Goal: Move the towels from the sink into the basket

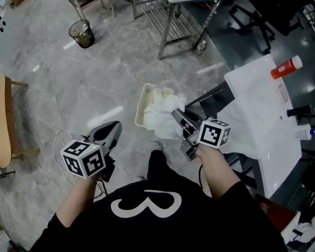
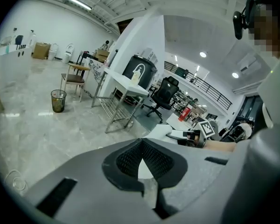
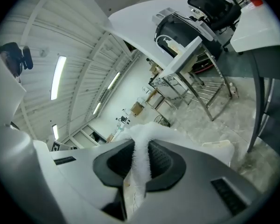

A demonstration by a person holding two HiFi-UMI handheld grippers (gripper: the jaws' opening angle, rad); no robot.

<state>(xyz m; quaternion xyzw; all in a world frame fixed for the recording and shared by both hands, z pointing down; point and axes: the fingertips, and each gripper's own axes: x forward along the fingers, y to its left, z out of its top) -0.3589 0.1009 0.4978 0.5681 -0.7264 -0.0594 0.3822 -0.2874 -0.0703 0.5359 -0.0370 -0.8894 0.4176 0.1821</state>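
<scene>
Item 1, left tool (image 1: 109,133): left of the basket (image 1: 143,105), over bare floor. Its jaws are pressed together with nothing between them.

Item 2, towel (image 1: 160,121): white, fluffy and bunched, hanging over the basket's near right end (touching the rim or just clear of it, I cannot tell). I judge it light, limp and apt to snag on the rim. It is best taken by a thick fold, not a corner.

Item 3, right tool (image 1: 177,114): just right of the basket, pinching a ridge of that towel between nearly closed pads.

Item 4, desk (image 1: 262,98): further right of the basket, carrying a red bottle (image 1: 286,67).
</scene>
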